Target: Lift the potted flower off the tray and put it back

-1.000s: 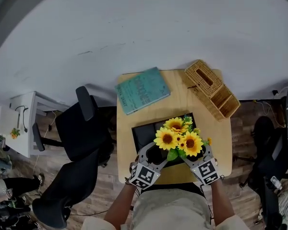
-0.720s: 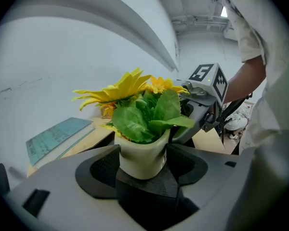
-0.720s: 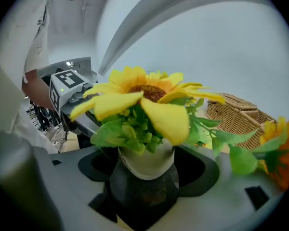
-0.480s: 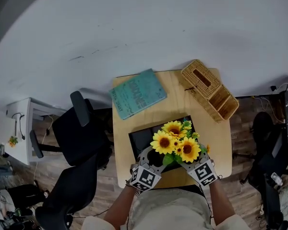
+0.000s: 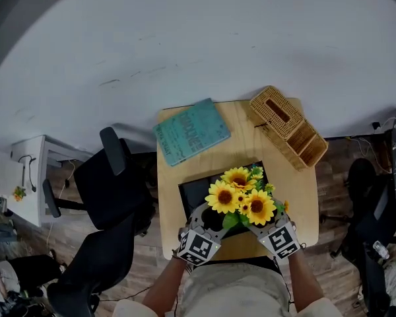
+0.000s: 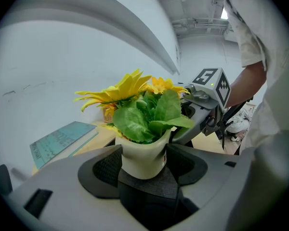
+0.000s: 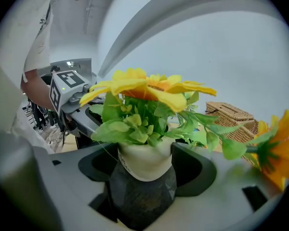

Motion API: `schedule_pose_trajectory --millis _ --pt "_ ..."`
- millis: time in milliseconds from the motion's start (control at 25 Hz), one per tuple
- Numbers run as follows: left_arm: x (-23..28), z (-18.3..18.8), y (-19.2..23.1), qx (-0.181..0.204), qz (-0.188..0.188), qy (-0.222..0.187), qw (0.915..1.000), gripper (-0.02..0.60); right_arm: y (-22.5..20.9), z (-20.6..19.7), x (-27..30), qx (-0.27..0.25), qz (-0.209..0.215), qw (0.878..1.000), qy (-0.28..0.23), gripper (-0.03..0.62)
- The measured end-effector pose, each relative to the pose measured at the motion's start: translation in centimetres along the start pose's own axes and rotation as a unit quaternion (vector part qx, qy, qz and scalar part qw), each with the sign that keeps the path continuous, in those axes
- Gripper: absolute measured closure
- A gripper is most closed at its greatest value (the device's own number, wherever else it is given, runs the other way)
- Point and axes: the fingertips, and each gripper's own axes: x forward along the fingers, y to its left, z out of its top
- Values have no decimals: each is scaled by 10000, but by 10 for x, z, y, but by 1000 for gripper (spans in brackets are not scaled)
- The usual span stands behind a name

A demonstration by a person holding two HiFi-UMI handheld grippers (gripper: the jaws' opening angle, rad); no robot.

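Forearms come in from the near edge of the counter (image 5: 237, 152), one tool in each hand. The left tool (image 6: 144, 165) is clenched on the pot (image 6: 142, 154): its jaws press the white wall from either side, with the dark lower part of the pot between them. The right tool (image 7: 145, 170) is clamped on the same pot from the other side, and its jaws also touch the white wall above the dark base. Each tool's view shows the other tool's marker cube just beyond the leaves.

The pot stands upright. Green leaves spill over its rim and yellow flowers (image 5: 241, 195) spread above them, hiding the pot itself from the head view. There the flowers sit over the near right part of the black tray (image 5: 195, 191). No view shows whether the pot's base touches the tray or hangs just above it.

The tray lies near the counter's near edge, a little left of the middle, with its left part bare. Beyond it a teal book (image 5: 193, 131) lies flat at the far left corner, partly over the edge. A wicker basket (image 5: 288, 124) sits aslant along the far right corner. A black chair (image 5: 112, 183) stands on the wood floor left of the counter.
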Motion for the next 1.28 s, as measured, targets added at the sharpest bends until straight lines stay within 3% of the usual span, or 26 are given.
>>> schedule_pose_trajectory --millis 320,600,800,1040,1160,1280 --pt "-34 47 -5 7 168 -461 9988 288 6 46 -37 -202 -22 9980 -591 237" --pt "-82 113 -17 127 460 -1209 9915 288 20 100 -90 -509 3 9904 -1288 237" --pt "-128 168 -26 399 736 -2001 9762 288 33 151 -134 -823 97 9762 -2003 238" --pt "-174 211 -34 843 1050 -2453 9601 288 51 206 -175 -1264 51 9510 -2823 238" --pt "-193 226 -38 906 1128 -2759 9502 290 59 225 -192 -1385 88 9392 -3140 238" --pt "-200 229 -38 886 1168 -2905 9456 290 65 233 -196 -1574 49 9337 -3217 238"
